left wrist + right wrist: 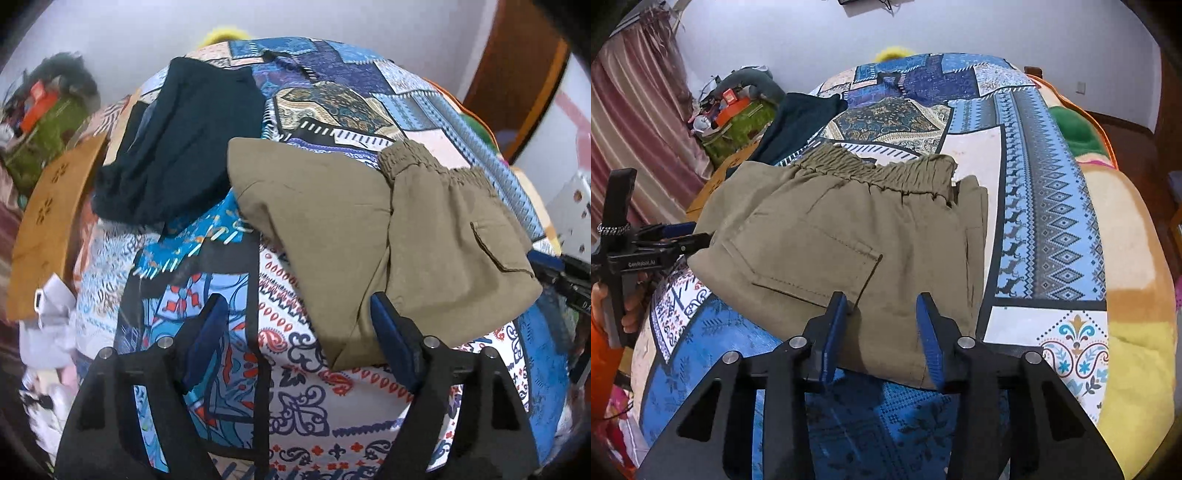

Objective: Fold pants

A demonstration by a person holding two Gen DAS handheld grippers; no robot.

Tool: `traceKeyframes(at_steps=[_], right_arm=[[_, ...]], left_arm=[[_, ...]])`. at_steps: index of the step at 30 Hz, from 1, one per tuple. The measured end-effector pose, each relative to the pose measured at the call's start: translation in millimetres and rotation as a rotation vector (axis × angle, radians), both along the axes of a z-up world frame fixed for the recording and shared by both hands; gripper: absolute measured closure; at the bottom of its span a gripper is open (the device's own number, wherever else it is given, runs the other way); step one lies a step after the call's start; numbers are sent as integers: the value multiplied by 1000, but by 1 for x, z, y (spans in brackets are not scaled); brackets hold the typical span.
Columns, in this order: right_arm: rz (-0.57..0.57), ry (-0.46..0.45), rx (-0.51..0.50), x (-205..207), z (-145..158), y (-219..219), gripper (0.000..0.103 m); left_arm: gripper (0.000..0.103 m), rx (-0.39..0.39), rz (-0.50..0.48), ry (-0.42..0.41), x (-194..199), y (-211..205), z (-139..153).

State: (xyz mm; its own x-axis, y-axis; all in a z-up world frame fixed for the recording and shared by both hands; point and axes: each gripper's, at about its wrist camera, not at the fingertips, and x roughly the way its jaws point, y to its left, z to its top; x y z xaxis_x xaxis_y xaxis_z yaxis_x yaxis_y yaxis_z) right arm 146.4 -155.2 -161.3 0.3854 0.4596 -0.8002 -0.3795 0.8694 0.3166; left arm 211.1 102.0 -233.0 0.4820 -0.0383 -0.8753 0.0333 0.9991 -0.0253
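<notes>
Both grippers' fingers wide apart, empty: left gripper (299, 321) at pants (388, 236) 7 o'clock, right gripper (882, 317) at 6; dark garment (177, 147) at 10.

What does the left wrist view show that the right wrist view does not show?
Only the left wrist view shows the whole dark garment spread out, and the open left claw from behind.

Only the right wrist view shows the pink curtain, the green and yellow blanket, and the open right claw at the pants' near edge.

Both show the folded khaki pants and the patterned bedspread.
</notes>
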Motion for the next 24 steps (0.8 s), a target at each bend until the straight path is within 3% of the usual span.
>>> traceKeyframes(at_steps=[2,6,7,9,10,13,14,18,24], right_arm=[[-4,9,-6,0,-1,-4,78],[5,27,7,-1,-2,-7,78],[9,25,-2,-1,-2,-6,78],[14,18,-16,-1,-2,-4,78],[15,15,-19,-1,-3,-4,78],[11,10,-14,-3,-3,-4,78],[10,10,-11,-2,-3,-4,76],[15,18,-21,0,2,-3,76],[11,-9,-9,13,27,-8,68]], left_arm=[[23,-16,17,-1,-3,4,0],[23,-20,30,0,-7,11,3],[25,-4,42,-5,-8,14,5],[34,140,116,-3,-9,23,3],[36,138,139,6,-10,33,2],[37,-3,173,30,-15,62,8],[37,3,173,19,-16,63,12],[36,13,108,-51,-11,45,39],[32,-16,-72,-111,24,-16,66]])
